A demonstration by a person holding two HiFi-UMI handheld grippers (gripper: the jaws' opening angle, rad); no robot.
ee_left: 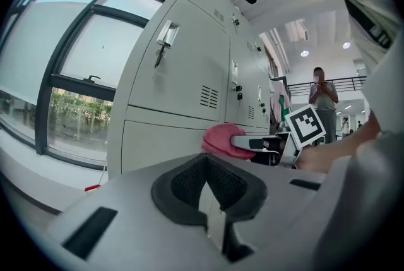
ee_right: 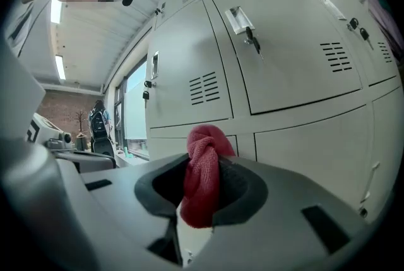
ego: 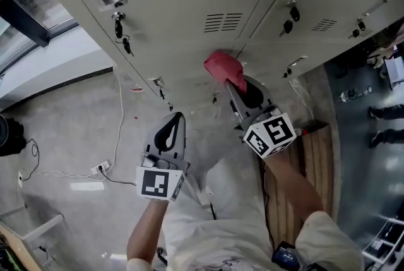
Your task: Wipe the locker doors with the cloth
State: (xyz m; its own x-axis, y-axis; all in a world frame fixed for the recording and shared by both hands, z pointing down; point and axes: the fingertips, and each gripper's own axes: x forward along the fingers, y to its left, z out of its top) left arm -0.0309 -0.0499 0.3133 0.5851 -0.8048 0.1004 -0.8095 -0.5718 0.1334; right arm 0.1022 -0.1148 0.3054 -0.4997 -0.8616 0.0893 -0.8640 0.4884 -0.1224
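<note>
Our right gripper (ego: 238, 88) is clenched on the red cloth (ego: 222, 66), which is close to the locker doors (ego: 177, 4) at 12 o'clock from us; touching or not, we cannot tell. Our left gripper (ego: 177, 119) is closed and empty. Wiping seems under way, and we judge most doors are left to do

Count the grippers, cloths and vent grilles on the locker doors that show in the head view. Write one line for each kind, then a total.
Grippers: 2, the left gripper and the right gripper
Cloths: 1, the red cloth, clamped in the right gripper
Vent grilles: 2
Total: 5
</note>
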